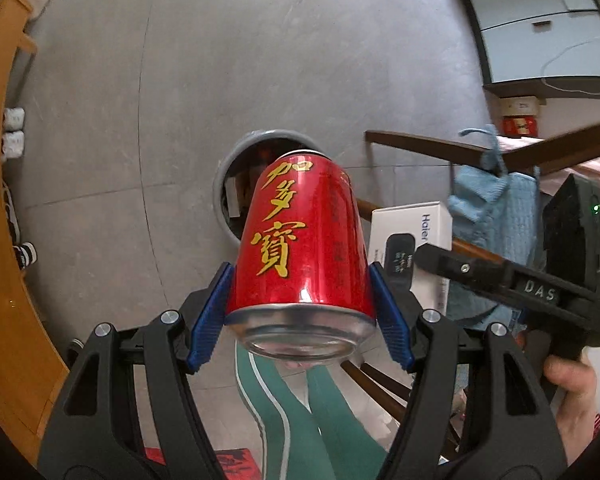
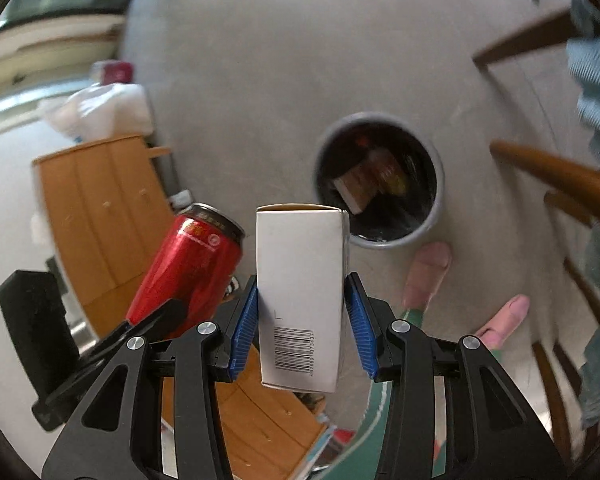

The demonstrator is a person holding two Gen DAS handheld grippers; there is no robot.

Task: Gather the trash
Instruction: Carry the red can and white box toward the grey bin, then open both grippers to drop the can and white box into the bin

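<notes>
Left gripper (image 1: 300, 304): blue pads pressed on both flanks of a red can (image 1: 300, 236), held tilted with its base toward the camera and its top toward the bin. Right gripper (image 2: 302, 320): pads clamped on the two sides of a white carton (image 2: 300, 280), barcode face toward the lens, open flap end forward. In the right wrist view the same can appears at 9 o'clock of the carton, just beside it and apart from it.

Grey round bin (image 2: 436, 216): stands on the floor ahead of both grippers, at 1 o'clock of the carton in the right view and directly behind the can's top in the left view. It already contains a brown-and-white box and other dark refuse.

Progress, as judged: some trash is deposited; both items in hand are collected but not yet released. What remains is to bring each over the bin mouth and let go.

Surroundings: grey tiled floor (image 1: 260, 60); wooden cabinet (image 2: 100, 208) at 9 o'clock; chair frame with blue cloth (image 1: 496, 216) at 3 o'clock; the person's feet in pink slippers (image 2: 426, 276) near the bin.
</notes>
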